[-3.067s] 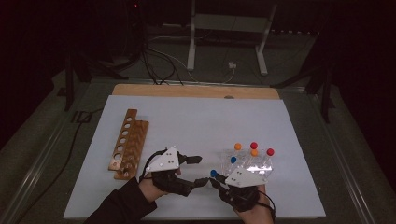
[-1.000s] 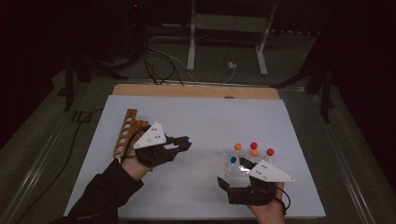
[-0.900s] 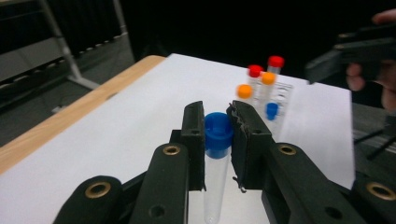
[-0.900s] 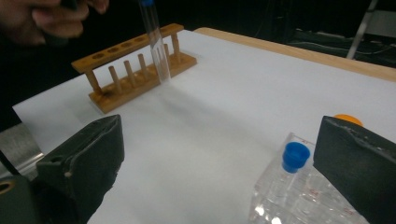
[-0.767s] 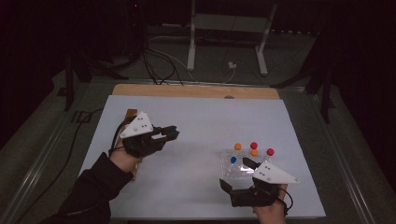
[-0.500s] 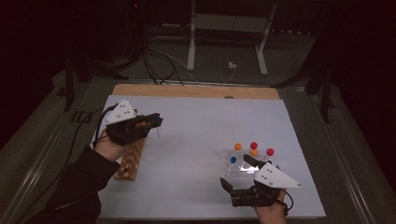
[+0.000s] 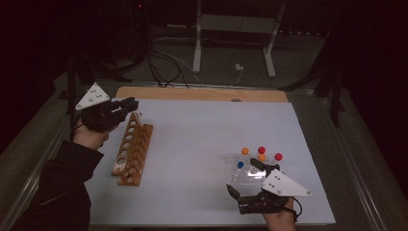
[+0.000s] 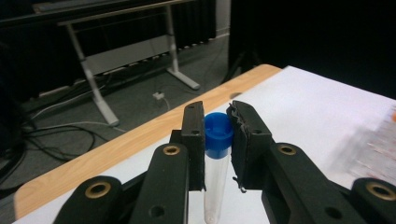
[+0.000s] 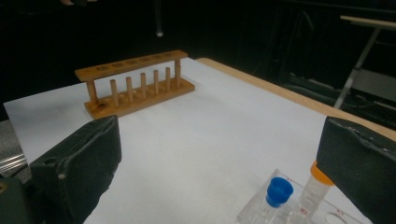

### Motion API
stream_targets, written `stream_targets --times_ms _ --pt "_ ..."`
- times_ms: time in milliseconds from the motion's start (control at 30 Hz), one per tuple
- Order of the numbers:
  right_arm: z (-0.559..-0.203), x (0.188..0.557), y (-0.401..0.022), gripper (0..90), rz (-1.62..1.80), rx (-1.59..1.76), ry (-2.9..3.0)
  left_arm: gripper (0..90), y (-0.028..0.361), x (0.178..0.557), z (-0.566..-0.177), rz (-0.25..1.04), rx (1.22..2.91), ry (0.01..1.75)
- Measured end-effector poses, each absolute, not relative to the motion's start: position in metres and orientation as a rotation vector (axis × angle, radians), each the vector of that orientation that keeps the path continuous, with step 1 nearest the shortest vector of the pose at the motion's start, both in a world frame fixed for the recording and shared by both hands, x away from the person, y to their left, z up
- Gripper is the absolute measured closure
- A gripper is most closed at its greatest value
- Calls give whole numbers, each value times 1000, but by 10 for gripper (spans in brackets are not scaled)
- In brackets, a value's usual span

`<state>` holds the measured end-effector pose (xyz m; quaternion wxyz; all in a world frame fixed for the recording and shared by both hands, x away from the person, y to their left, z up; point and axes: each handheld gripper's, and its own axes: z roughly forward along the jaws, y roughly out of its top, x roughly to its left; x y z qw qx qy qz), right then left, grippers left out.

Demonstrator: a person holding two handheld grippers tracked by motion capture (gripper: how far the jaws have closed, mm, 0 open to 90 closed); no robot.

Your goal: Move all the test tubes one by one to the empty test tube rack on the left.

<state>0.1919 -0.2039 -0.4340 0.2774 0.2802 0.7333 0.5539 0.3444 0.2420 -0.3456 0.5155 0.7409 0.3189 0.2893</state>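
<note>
Blue-capped and clear-bodied, the tube [image 8: 217, 156] hangs in my left gripper [image 7: 126, 107], whose jaws are clamped just under the cap so the round bottom points down freely, ready to drop into a hole. I am holding it above the far end of the wooden rack [image 7: 133, 148], which lies at the left of the white mat [image 7: 202, 130] with its row of holes running from near to far; in the right gripper view the tube's tip [image 9: 159, 31] shows hanging over that far end. Gripping it high by the cap keeps my jaws clear of the rack's top board when the tube goes down.

My right gripper [image 7: 246, 180] rests at the near right with its jaws spread wide and nothing between them, just beside the clear tray [image 7: 240, 174] where the remaining tubes stand: one blue cap [image 9: 279, 191] and an orange cap [image 7: 245, 150] among them. I judge it waits there so the next tube can be taken quickly.
</note>
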Motion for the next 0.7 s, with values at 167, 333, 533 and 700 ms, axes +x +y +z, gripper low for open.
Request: stream_targets --times_ms 167,333,533,700 --pt "-433 192 -204 0 1479 768 1989 776 253 357 -352 732 1764 818" --pt "-433 192 -204 0 1489 786 1986 776 261 372 -362 745 1751 866" --pt "-432 191 -205 0 1486 797 1979 776 264 384 -379 754 1760 924" --pt "-432 190 -205 0 1485 787 1975 776 267 390 -396 754 1747 956"
